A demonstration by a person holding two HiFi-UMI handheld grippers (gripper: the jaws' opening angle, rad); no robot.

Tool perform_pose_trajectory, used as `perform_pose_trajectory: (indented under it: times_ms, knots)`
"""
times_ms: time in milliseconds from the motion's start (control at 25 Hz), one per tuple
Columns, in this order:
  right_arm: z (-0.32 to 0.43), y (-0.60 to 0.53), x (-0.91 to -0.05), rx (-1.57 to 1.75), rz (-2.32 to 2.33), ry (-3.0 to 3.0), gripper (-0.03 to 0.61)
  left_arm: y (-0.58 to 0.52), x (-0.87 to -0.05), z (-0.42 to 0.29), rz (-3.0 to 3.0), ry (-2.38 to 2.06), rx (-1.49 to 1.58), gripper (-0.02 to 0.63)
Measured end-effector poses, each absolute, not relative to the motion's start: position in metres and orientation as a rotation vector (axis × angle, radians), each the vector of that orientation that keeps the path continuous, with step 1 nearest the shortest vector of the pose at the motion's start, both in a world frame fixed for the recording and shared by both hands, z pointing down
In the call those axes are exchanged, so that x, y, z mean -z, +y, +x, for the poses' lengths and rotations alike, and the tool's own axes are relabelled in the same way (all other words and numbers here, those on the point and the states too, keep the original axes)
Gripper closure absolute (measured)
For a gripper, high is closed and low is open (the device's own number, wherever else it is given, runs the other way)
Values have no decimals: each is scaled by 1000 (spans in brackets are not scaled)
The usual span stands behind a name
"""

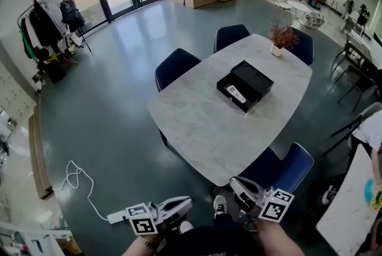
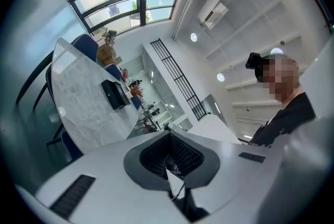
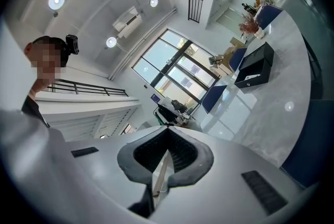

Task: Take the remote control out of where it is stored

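left tongs: jaws together; empty; held level | right tongs: jaws together; empty; held level

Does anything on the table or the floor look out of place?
Nothing is spilled or broken. The black box on the table stands open, with the remote showing inside. A white cable lies loose on the floor.

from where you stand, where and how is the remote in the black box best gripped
Grip the remote across its narrow width near mid-length, coming from above. It lies flat in the open part of the black box, whose walls probably block a side approach; its long edges are the likeliest faces for jaws to close on.
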State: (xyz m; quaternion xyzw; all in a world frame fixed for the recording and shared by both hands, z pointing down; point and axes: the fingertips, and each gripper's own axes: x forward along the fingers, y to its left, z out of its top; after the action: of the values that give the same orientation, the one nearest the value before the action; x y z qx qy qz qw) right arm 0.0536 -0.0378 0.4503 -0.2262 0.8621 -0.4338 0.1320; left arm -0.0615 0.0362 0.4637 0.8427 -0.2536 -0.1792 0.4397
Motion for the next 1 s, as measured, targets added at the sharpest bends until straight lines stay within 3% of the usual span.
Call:
perform_pose_trajectory:
  times_ms: [1000]
  knots:
    - [116,-244,-453,1160,-696,2624,572,-65,-484,-23,1982,-762,439,609]
